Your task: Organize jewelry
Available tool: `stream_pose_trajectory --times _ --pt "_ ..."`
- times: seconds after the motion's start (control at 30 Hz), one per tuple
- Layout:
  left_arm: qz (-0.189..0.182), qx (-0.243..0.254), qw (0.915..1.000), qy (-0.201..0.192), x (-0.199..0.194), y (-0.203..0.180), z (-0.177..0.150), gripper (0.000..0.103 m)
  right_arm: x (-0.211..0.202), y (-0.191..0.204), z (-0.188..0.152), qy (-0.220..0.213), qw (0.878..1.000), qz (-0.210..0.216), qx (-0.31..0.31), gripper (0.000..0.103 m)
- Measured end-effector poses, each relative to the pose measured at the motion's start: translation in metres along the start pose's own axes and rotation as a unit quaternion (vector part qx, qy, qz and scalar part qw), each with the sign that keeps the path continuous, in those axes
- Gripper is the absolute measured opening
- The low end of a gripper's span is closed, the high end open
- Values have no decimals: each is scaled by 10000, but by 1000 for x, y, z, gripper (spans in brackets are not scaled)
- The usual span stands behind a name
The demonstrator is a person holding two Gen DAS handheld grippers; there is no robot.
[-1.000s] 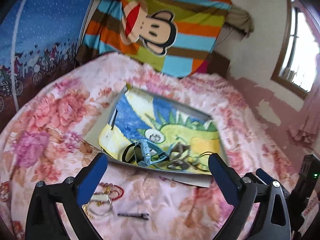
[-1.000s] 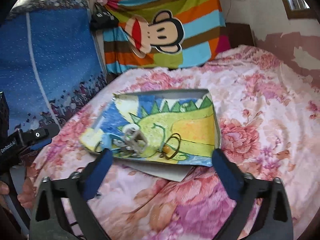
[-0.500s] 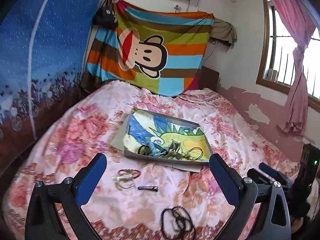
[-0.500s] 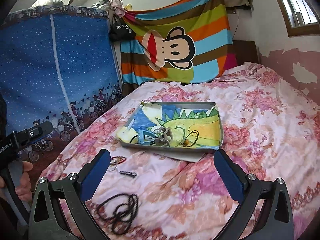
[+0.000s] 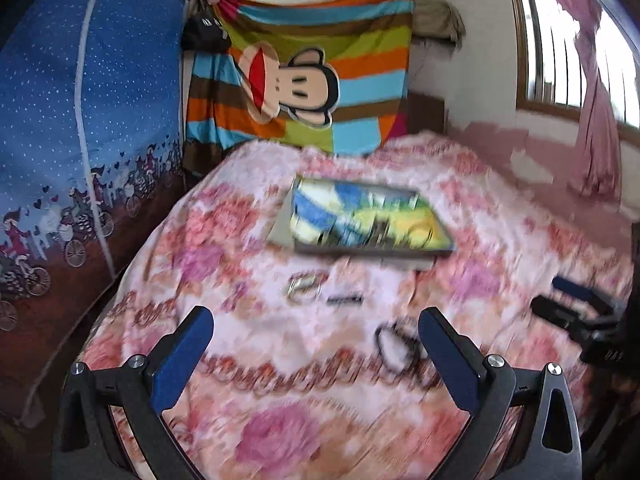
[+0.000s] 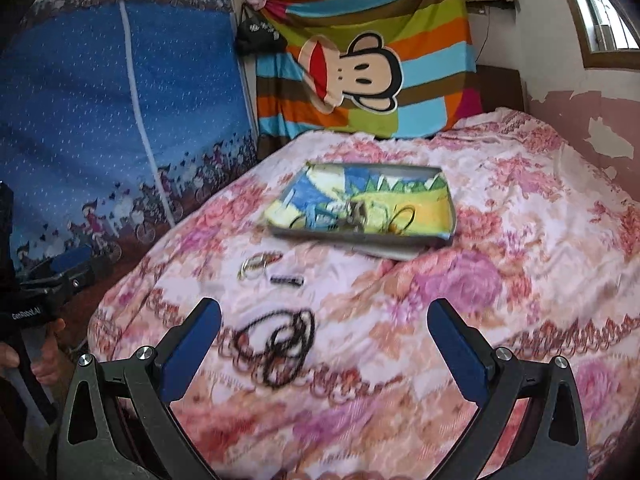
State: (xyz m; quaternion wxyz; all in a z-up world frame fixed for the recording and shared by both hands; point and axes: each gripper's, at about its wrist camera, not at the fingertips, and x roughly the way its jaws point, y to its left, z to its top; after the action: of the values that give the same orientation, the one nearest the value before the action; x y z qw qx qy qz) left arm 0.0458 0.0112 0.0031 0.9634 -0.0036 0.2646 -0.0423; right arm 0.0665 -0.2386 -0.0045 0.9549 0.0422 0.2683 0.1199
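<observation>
Short of the shallow grey cartoon-lined tray [image 6: 436, 240], both grippers [image 5: 316, 332] [image 6: 324, 320] have retreated empty, jaws apart, leaving the black beaded necklace [image 6: 280, 340] unsorted.

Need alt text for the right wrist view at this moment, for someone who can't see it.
The open, empty right gripper hovers above a floral bedspread. Just ahead lie a dark bead necklace, a small dark clip and some bangles. Farther back, a shallow tray with a dinosaur picture holds more jewelry.
</observation>
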Motion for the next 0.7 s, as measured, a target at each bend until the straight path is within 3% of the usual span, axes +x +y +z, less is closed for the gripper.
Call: stream_pose_trajectory --times 0.2,0.47,0.7 --pt "96 214 9981 563 6 6 -24 103 13 1 -23 520 9986 -1 32 101" --pt "175 283 9942 1022 25 10 -38 103 45 5 -45 1277 9918 100 -14 101" --pt "259 325 9902 1334 45 14 -41 103 72 17 -48 1628 9863 178 -186 101"
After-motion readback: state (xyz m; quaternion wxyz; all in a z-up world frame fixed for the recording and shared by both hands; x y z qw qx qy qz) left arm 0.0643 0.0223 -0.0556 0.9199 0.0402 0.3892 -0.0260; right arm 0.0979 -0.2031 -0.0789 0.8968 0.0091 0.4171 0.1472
